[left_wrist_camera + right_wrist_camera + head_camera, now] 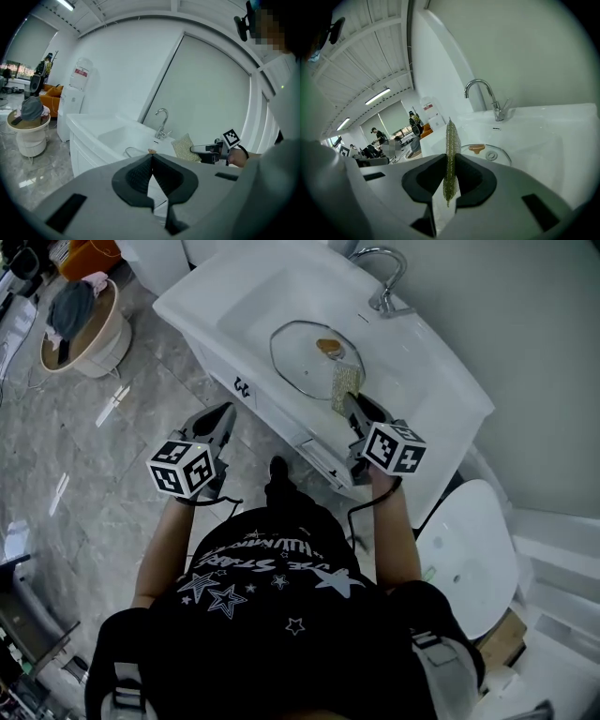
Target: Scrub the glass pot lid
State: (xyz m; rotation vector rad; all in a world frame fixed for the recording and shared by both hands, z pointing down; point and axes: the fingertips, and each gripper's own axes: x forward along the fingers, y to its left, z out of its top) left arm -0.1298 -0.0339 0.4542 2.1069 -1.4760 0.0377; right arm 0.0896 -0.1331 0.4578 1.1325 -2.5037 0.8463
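Observation:
The glass pot lid (314,357) with a brown knob (329,346) lies in the white sink basin (253,296). My right gripper (355,406) is shut on a thin green-gold scrub pad (347,385), which hangs over the lid's near edge. In the right gripper view the pad (451,136) stands edge-on between the jaws, with the lid (490,153) just beyond. My left gripper (225,415) is shut and empty, held in front of the sink cabinet, away from the lid. From the left gripper view I see the pad (184,146) and the lid's rim (132,151).
A chrome faucet (384,277) stands at the back of the sink. A round basket with clothes (80,324) sits on the marble floor to the left. A white toilet (469,554) is to the right. A water dispenser (75,101) stands beyond the sink.

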